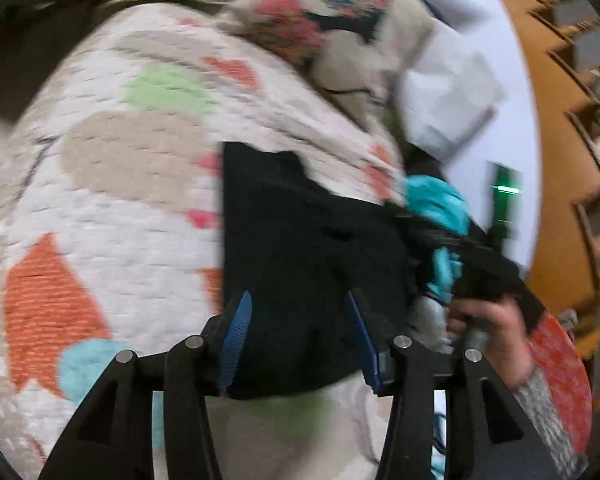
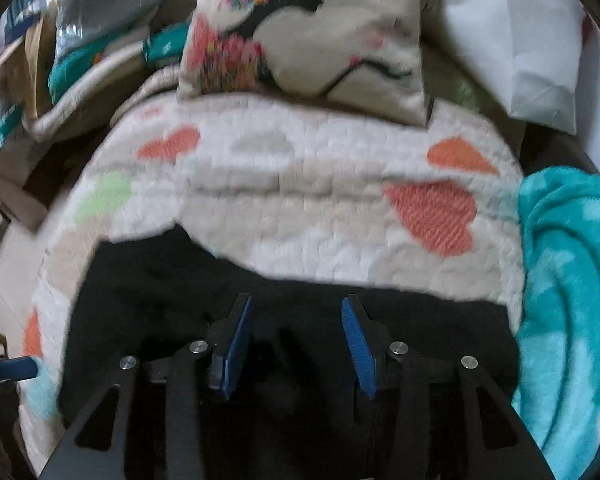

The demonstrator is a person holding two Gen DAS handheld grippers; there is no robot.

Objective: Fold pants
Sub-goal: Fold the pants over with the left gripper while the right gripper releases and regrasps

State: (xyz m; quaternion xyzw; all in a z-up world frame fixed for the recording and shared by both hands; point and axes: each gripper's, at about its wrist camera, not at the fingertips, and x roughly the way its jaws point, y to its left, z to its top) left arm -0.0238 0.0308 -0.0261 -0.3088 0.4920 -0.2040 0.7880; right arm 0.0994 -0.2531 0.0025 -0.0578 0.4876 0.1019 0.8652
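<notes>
On the white quilted heart-print bedspread (image 2: pixel 300 208): folded black fabric pants (image 2: pixel 148 288).
Both my left gripper (image 1: pixel 298 336) and right gripper (image 2: pixel 298 340) gape wide, empty, pants just beyond.

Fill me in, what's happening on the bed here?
A person holding a claw in each hand is working on black pants spread on a heart-patterned quilt. Both the left claw and the right claw are open, hovering over the dark fabric and gripping nothing. A patterned pillow sits at the head of the bed and a teal blanket lies to the right.
</notes>
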